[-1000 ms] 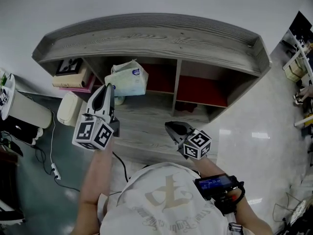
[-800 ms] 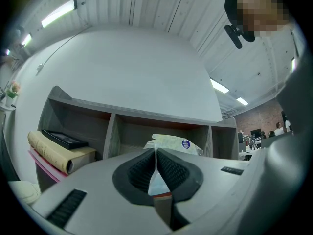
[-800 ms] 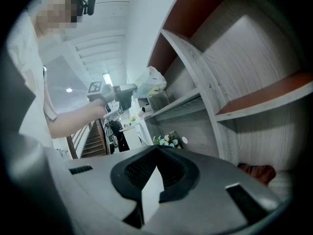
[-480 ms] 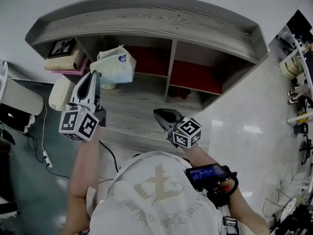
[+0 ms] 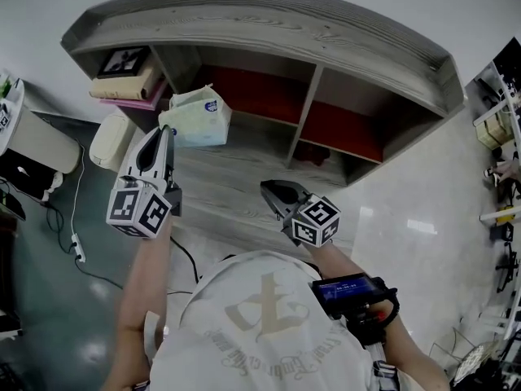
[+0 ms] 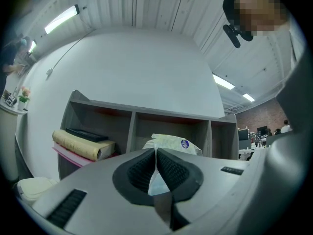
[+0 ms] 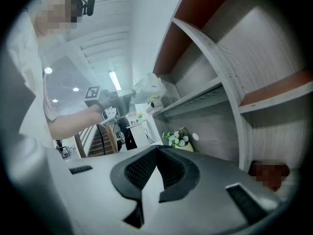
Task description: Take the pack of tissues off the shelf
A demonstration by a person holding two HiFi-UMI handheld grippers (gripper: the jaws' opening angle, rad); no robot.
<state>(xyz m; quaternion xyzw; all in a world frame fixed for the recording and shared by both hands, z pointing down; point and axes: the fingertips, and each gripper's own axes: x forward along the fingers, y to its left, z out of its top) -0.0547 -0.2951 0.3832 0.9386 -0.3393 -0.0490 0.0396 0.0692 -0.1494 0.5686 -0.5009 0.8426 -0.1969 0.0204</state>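
Left claw (image 5: 168, 130) closed on edge of pack of tissues (image 5: 197, 119), pack beyond claw tip, near shelf (image 5: 260, 31), right claw (image 5: 267, 187) closed, empty, pinched edge hard to see.

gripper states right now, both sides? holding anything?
Left gripper: closed, pinching the edge of the pack of tissues.
Right gripper: closed, nothing between its jaws.

Left claw (image 5: 168, 131) extended forward on an outstretched forearm, jaws pinched shut on the wrapper of the tissue pack (image 5: 195, 119). Right claw (image 5: 267, 187) held nearer the torso, jaws together, empty.
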